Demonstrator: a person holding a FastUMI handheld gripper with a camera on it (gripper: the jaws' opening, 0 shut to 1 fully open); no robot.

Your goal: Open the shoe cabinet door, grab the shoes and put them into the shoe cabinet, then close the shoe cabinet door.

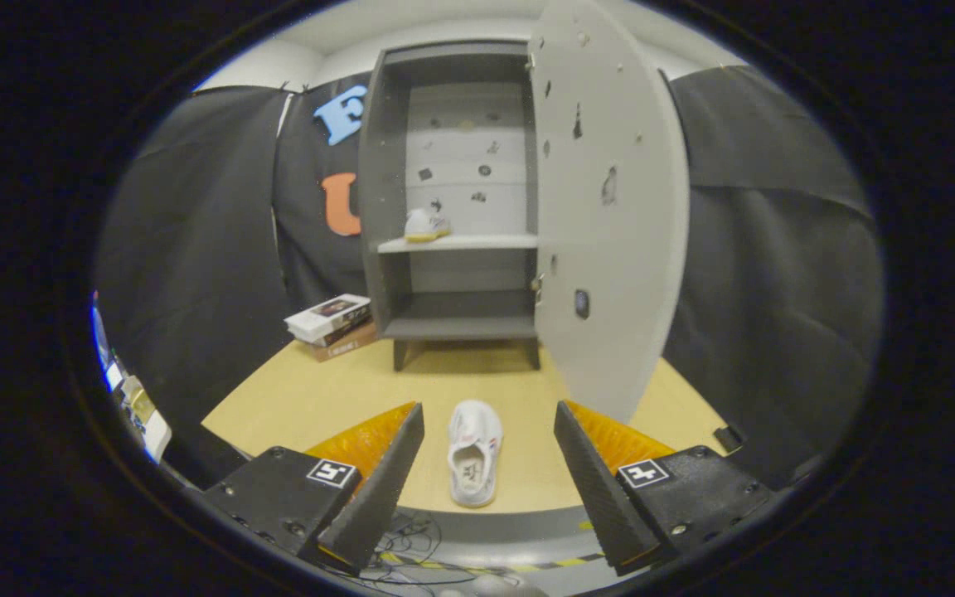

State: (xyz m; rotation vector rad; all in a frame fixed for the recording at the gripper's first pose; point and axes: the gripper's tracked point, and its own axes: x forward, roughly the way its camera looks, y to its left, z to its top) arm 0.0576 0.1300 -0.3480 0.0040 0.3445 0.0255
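A grey shoe cabinet (382, 207) stands at the back of the wooden table, its door (610, 207) swung wide open to the right. One white shoe (425, 225) rests on the cabinet's middle shelf (486, 242). A second white shoe (475, 452) lies on the table near its front edge, toe pointing toward the cabinet. My gripper (490, 419) is open, and this shoe lies between the two fingers without either one touching it.
A stack of books (332, 325) sits on the table left of the cabinet. The table (312, 398) ends just below the near shoe, with floor and cables beneath. Black cloth walls surround the booth. The open door's lower edge hangs near the right finger.
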